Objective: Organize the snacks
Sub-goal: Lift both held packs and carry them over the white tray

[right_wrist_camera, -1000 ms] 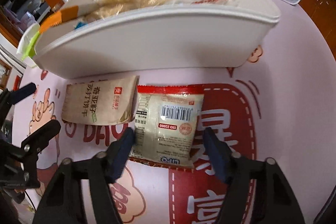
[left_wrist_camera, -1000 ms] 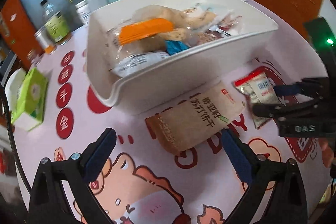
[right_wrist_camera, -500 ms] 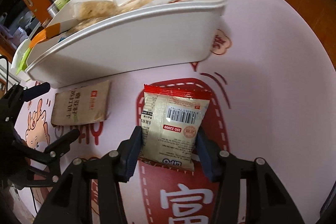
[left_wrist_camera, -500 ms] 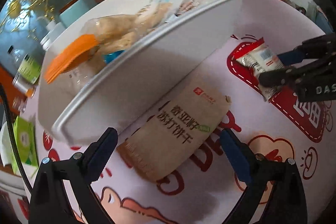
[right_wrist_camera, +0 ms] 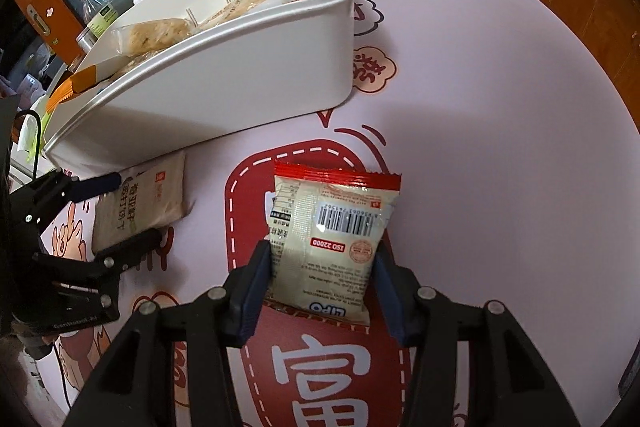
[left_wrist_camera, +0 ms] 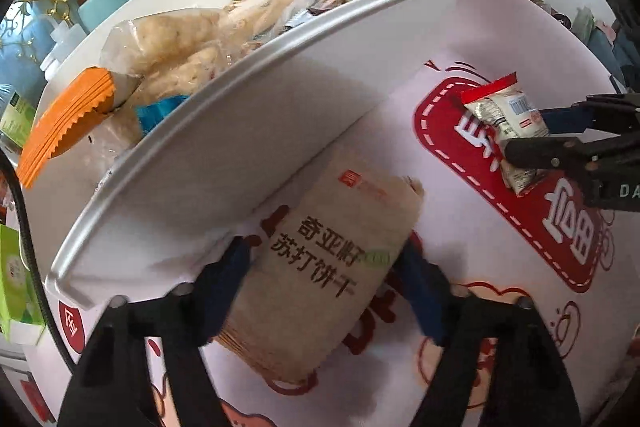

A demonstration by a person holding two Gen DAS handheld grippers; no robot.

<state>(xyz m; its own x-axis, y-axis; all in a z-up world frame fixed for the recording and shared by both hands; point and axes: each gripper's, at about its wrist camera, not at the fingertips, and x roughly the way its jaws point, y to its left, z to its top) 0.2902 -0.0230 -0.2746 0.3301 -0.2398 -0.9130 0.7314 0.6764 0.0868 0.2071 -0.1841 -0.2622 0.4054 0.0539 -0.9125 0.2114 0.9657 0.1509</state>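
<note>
- The left claw (left_wrist_camera: 320,281) was closing on the brown cracker packet (left_wrist_camera: 328,267), which lay flat on the tabletop (right_wrist_camera: 500,115) beside the white bin (left_wrist_camera: 280,115); it should pinch the long edges squarely.
- The right claw (right_wrist_camera: 322,283) gripped the red-topped snack packet (right_wrist_camera: 332,239); it should lift clear of the bin rim.

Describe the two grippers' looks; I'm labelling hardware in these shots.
Both the left gripper and right gripper are black angular frames with silver screws and dark blue pads on the fingers. White lettering marks their bodies, and a black cable runs beside the left one.
</note>
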